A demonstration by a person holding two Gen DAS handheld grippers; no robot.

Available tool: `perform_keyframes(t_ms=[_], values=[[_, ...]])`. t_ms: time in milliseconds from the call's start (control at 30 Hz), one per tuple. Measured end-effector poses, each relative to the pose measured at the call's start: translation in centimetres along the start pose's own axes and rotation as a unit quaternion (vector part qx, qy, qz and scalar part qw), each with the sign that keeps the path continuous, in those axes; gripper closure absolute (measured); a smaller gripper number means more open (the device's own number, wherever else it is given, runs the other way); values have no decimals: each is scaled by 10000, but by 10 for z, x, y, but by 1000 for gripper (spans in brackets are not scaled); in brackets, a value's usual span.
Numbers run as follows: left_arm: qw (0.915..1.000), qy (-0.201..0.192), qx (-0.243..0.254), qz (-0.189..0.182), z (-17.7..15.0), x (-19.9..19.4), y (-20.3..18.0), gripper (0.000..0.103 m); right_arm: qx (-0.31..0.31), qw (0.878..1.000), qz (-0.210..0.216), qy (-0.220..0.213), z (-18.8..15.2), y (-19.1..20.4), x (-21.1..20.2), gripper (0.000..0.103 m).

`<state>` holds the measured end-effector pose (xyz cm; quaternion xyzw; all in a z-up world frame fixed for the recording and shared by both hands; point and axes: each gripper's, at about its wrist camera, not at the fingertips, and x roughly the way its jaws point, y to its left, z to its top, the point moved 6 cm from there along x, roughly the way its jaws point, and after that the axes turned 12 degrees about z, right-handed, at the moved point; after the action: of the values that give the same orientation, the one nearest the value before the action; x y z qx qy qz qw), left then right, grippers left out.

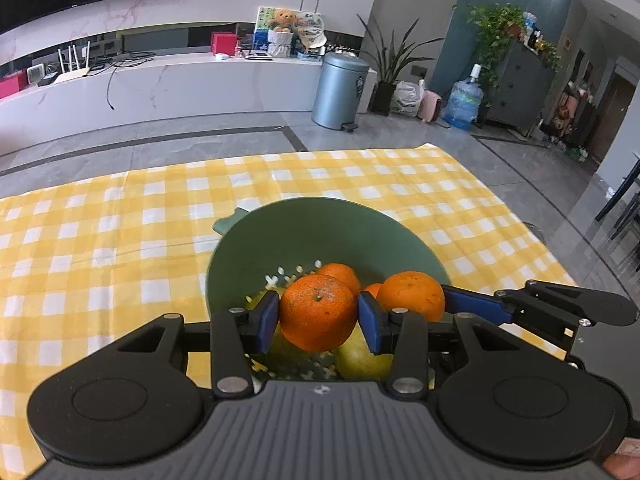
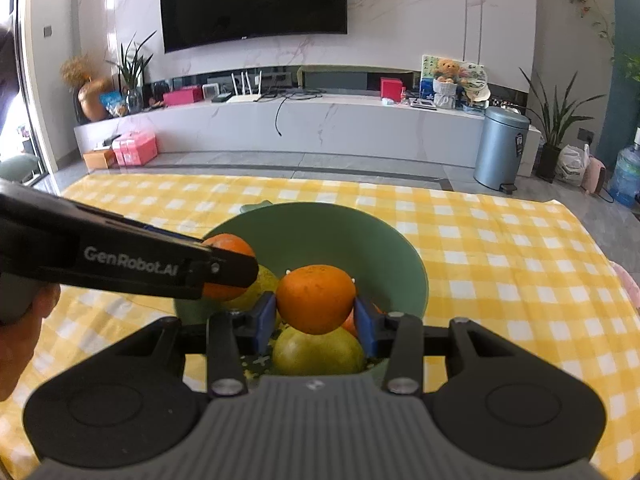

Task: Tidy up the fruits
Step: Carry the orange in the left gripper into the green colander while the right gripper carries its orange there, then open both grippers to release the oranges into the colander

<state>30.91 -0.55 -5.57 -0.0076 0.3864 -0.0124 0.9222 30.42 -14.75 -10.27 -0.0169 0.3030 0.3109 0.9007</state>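
The left gripper (image 1: 318, 322) reaches level and forward over the near rim of the green colander bowl (image 1: 320, 228), its blue pads (image 1: 267, 320) closed partway against both sides of an orange (image 1: 318, 312); seen from the right wrist camera, that gripper comes in from nine o'clock, a bare hand (image 2: 24, 320) behind it. The right gripper (image 2: 316, 316) points forward over the same bowl, its pads (image 2: 264, 320) clenched on a second orange (image 2: 316, 298) above a yellow-green fruit (image 2: 318, 350), possibly a pear. More oranges sit at the bowl's bottom near twelve o'clock of the held one, partly hidden. The bowl stands on a yellow checked cloth (image 2: 500, 248).
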Motion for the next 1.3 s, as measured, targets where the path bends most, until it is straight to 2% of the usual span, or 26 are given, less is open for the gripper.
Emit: perform_keyframes(t_ms=[300,533,733,900,1067,1300], values=[[9993,136,166,304,11,23,5,55,205,9997,24,128,9,-10,29,64],[9993,121,155,307,17,30,7,55,250,9988,79,425,7,-14,55,64],[9988,121,361,298,19,35,-4,54,356,9979,92,532,6,-14,66,64],[9989,193,332,264,16,37,-3,48,322,9976,99,599,7,-15,70,64],[9993,227,288,115,13,34,-2,36,163,9975,118,681,8,-12,73,63],[9997,109,229,69,12,21,-2,31,212,9969,174,738,7,-12,76,63]])
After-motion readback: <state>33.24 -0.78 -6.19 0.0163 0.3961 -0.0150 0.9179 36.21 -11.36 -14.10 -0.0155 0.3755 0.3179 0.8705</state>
